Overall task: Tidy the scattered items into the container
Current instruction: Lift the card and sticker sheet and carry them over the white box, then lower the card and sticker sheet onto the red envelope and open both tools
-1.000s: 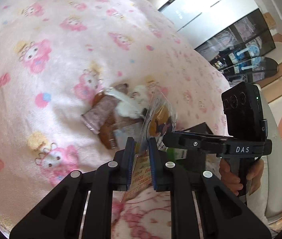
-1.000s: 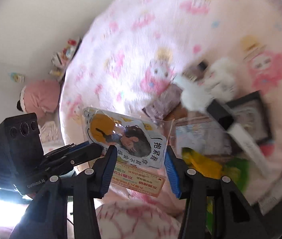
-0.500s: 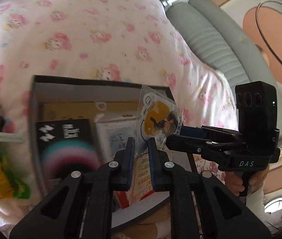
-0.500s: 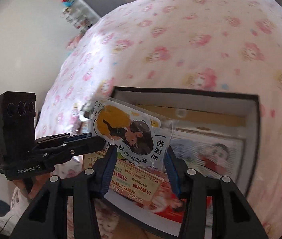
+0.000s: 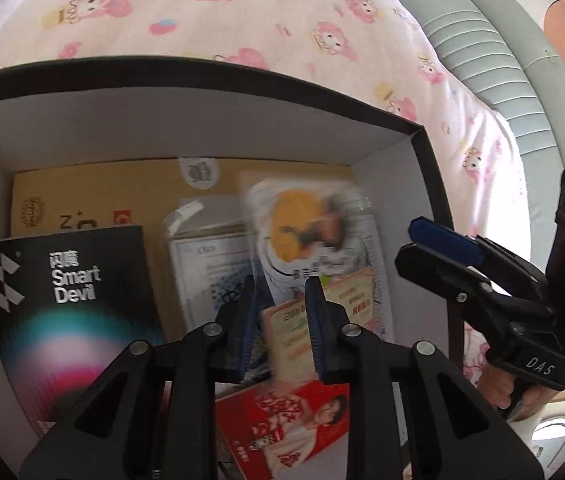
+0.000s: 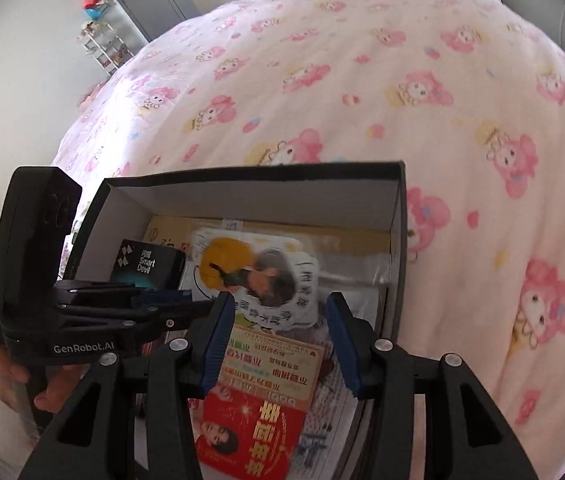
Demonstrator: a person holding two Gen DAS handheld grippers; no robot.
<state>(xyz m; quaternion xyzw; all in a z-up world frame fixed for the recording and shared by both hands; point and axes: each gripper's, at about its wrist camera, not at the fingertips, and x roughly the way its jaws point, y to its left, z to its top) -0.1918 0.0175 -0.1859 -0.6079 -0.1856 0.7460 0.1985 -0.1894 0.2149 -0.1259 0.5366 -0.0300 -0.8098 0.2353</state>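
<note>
A black box with white inner walls (image 5: 242, 76) (image 6: 262, 172) lies on the pink blanket, filled with flat items. A clear packet with a yellow cartoon sticker and an orange card (image 5: 314, 232) (image 6: 258, 272) is blurred and lies loose on the pile inside. My left gripper (image 5: 280, 284) (image 6: 198, 303) hangs over the box with its jaws opening; the packet's lower edge shows in the gap, and the pads do not press it. My right gripper (image 6: 280, 300) (image 5: 408, 242) stands open above the box's right side, holding nothing.
Inside the box lie a black "Smart Devil" carton (image 5: 66, 300) (image 6: 146, 268), a kraft-brown flat box (image 5: 102, 192) and a red printed card (image 5: 294, 412) (image 6: 254, 420). The cartoon-print blanket (image 6: 402, 80) surrounds the box. A grey-green padded edge (image 5: 482, 60) runs at the right.
Both grippers swung from the scattered pile over to the box. The left jaws, clamped on the packet before, have parted, and the packet has dropped onto the box's contents.
</note>
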